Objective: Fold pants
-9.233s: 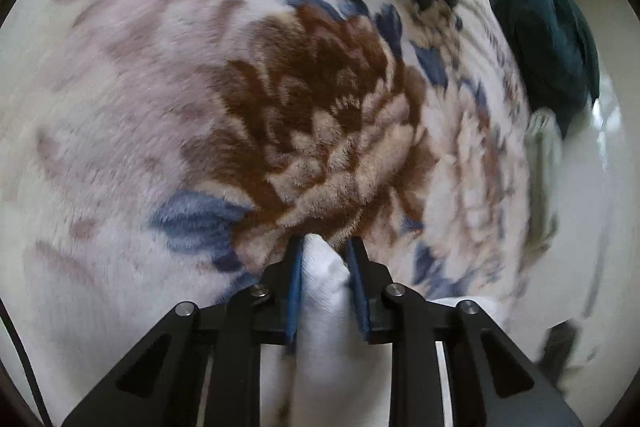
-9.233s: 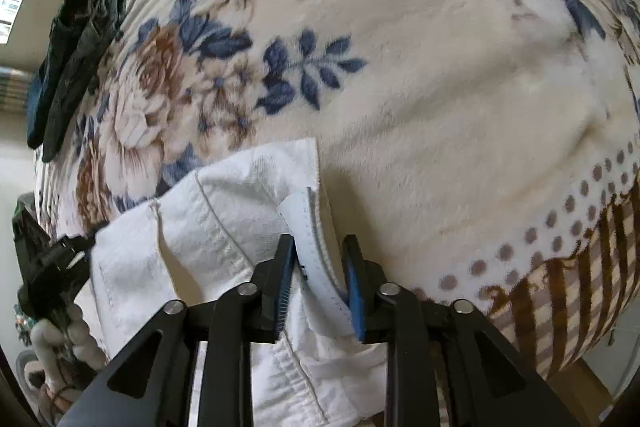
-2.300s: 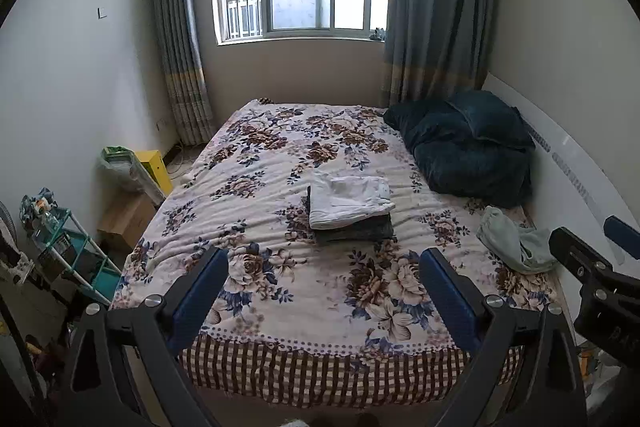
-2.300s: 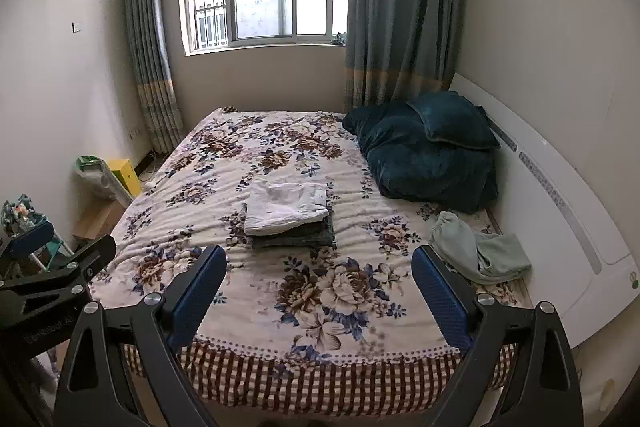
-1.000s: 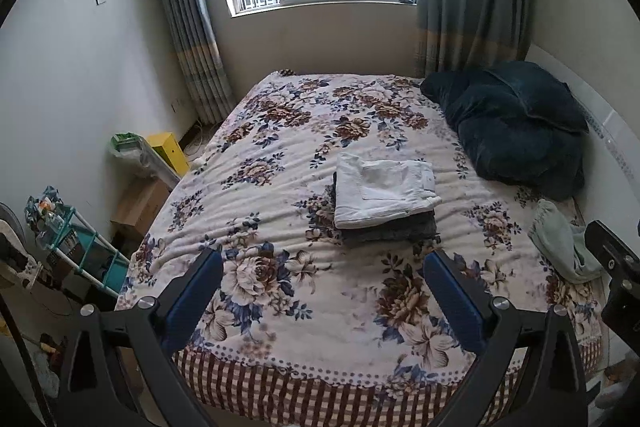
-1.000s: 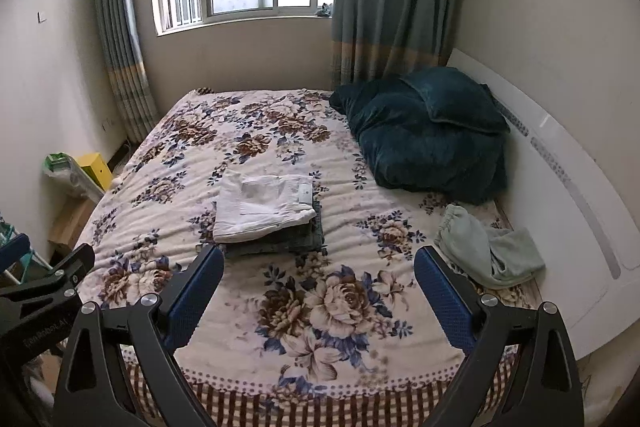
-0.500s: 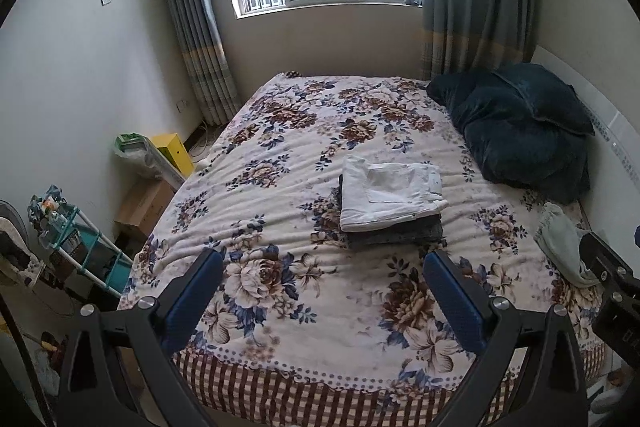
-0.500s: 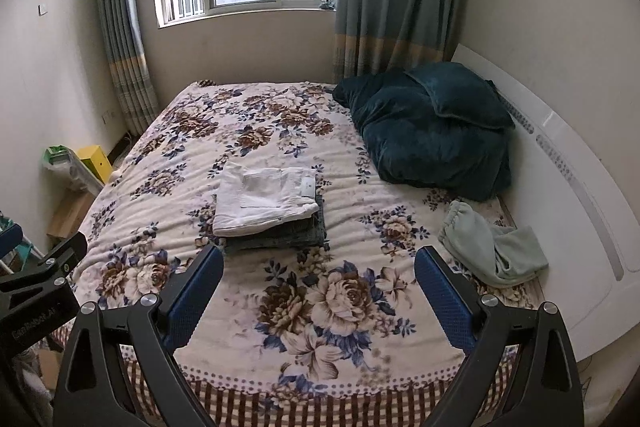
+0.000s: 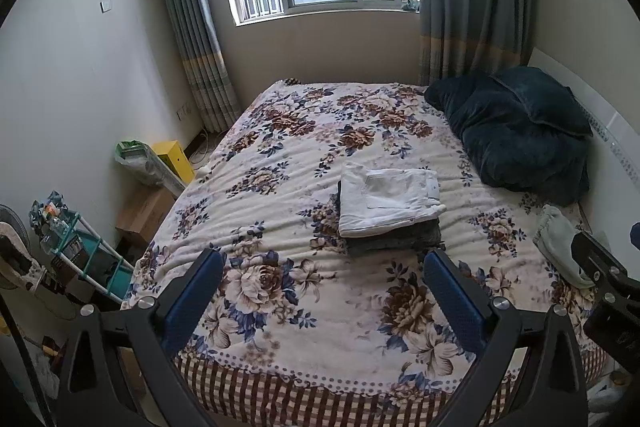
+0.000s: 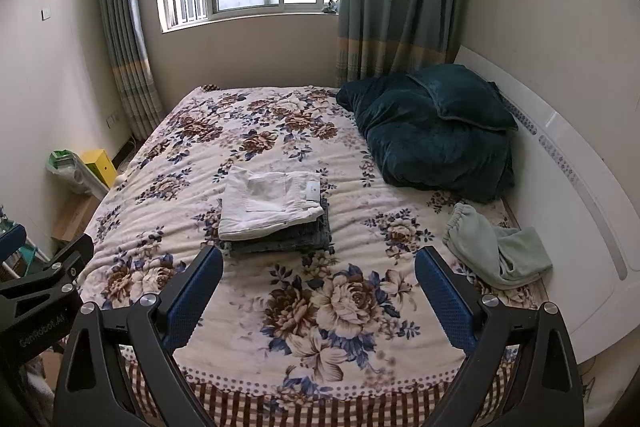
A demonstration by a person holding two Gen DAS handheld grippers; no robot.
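We see white pants (image 10: pixel 270 205) folded into a flat rectangle atop dark folded cloth (image 10: pixel 288 241) on the plush floral bed (image 10: pixel 320 307). Our left tool (image 9: pixel 322 297) and right tool (image 10: pixel 318 291) gape wide, empty.

Your left gripper (image 9: pixel 322 263) and right gripper (image 10: pixel 318 259) look identical: matte black angular frames with triangular cutouts, round silver screws near the knuckles, and textured blue pads (image 10: pixel 196 285) lining each finger's inner side.
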